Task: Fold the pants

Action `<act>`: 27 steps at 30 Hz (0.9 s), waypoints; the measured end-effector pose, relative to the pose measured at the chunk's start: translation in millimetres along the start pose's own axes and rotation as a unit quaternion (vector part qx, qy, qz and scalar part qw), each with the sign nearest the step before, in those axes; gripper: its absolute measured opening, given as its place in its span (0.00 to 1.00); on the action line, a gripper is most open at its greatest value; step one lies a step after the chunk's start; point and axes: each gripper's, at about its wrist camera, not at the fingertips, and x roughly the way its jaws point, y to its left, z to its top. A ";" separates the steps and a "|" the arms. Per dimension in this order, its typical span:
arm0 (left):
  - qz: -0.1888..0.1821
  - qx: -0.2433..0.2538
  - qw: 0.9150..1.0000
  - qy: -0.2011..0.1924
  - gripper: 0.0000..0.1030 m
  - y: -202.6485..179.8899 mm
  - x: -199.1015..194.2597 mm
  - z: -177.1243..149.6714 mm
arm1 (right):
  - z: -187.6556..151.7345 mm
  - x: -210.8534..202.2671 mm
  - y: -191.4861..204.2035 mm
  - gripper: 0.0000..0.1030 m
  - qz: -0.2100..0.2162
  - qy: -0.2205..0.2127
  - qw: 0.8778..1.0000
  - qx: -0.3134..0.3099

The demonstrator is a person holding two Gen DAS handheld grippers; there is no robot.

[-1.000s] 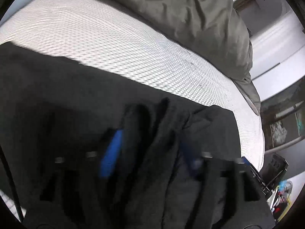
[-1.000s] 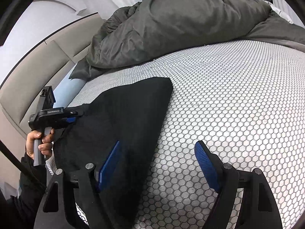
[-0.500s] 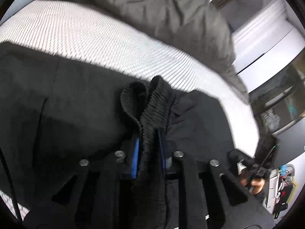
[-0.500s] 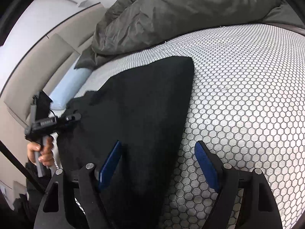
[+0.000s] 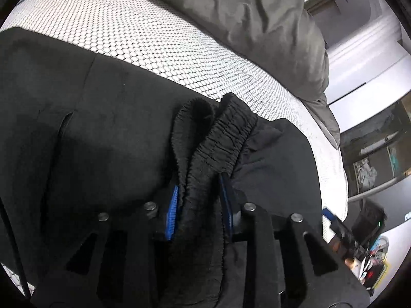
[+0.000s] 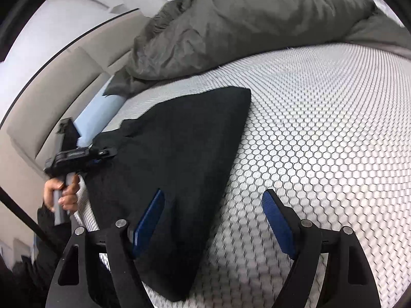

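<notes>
Since a second ago our left gripper (image 5: 199, 206) has closed, then eased slightly, on the waistband (image 5: 221, 138) of limp black pants (image 6: 179, 154) lying left-of-centre on the mattress (image 6: 321, 128), while our right gripper (image 6: 213, 220) gapes empty above their lower edge.

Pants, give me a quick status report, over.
Left tongs bunched on the pants waistband, jaws just eased slightly. Right tongs open, empty, at the pants' folded end. Pants flat on the mattress. Grey duvet behind, clear of them.
</notes>
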 end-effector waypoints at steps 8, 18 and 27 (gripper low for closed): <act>0.075 0.009 0.997 -0.025 0.38 -22.3 -15.3 -6.5 | -60.1 -30.3 15.1 0.75 -0.030 -0.025 0.999 0.002; 0.048 0.193 0.978 -0.070 0.99 -139.8 -54.7 -95.2 | -80.9 -42.6 30.3 0.62 -0.056 -0.049 0.997 -0.017; -0.093 0.148 0.983 -0.052 0.65 -187.1 -14.5 -208.8 | -86.7 -54.4 8.0 0.57 -0.068 -0.053 0.996 0.023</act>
